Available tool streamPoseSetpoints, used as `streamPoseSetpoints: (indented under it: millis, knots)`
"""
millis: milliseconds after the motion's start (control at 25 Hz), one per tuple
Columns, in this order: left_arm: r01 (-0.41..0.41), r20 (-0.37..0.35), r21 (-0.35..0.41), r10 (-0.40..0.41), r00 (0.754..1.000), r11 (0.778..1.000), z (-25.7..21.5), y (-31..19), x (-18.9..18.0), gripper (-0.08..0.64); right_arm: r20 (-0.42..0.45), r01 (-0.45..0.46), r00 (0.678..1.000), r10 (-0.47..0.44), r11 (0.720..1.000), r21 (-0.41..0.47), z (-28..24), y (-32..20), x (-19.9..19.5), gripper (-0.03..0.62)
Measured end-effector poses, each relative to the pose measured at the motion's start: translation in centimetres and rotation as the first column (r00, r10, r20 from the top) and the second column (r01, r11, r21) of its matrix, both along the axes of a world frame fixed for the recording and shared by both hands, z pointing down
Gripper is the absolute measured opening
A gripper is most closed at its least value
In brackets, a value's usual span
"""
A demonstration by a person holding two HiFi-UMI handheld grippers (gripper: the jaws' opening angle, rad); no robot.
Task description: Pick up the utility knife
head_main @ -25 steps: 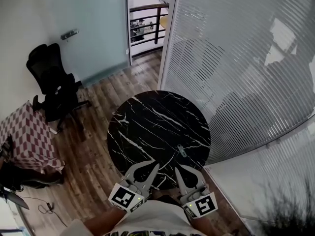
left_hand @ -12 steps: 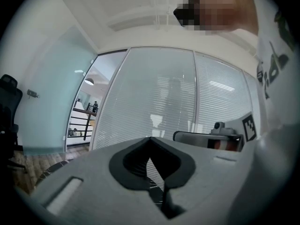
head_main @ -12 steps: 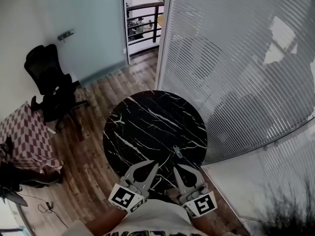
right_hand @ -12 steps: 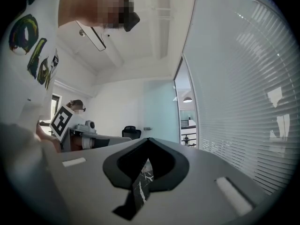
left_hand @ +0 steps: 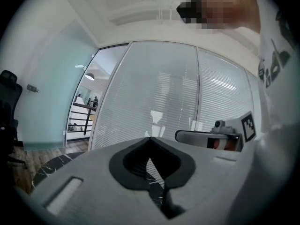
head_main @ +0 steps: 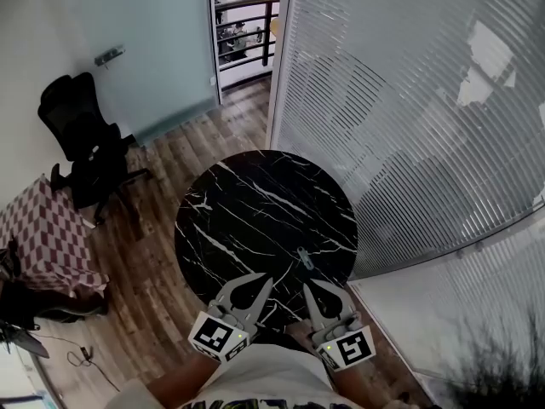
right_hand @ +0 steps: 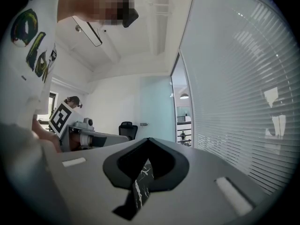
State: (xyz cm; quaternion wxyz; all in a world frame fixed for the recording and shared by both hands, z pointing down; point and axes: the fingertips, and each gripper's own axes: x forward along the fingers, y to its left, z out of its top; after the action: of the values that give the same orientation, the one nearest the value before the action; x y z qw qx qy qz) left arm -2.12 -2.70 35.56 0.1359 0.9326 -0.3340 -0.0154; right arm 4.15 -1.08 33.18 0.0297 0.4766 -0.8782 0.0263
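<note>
1. We stand in an office with a brown wooden plank floor [head_main: 153, 254], a curved glass wall covered by white slatted blinds [head_main: 409, 126] on the right and a pale green frosted glass panel [head_main: 145, 49] at the far left.
2. In the middle stands a round black marble bench with white veins [head_main: 247, 220].
3. A small grey utility knife [head_main: 304, 258] lies flat on the bench, near its near-right rim, with nothing else on the bench close to it.
4. Our left hand-held gripper [head_main: 259, 281] is over the near rim of the bench, pointing level across it. Its jaws are clenched tip to tip with nothing between them, as the left gripper view shows.
5. Our right hand-held gripper [head_main: 312, 285] is beside it, also level. Its jaws are likewise clenched and empty, and only veined marble shows through the cut-out behind the tips.
6. The knife sits just ahead of the right hand-held gripper's tips and apart from them. Neither hand-held gripper touches it.
7. The two hand-held grippers are near each other but apart, each with its black-and-white marker cube at the rear, close to our white shirt.
8. A black office chair [head_main: 81, 130] stands on the floor at the far left, well apart from the bench, and a red-and-white checked cloth [head_main: 43, 237] lies at the left edge.
</note>
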Motion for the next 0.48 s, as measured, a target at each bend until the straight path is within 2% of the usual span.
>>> streamPoseSetpoints:
  millis: [480]
  knots:
    - [-0.047,0.035,-0.039,0.048,0.998,0.998,2.8,-0.9,1.6,0.005,-0.030,-0.011,1.000,0.009,0.997,-0.075,3.9,-0.9,0.9,0.003]
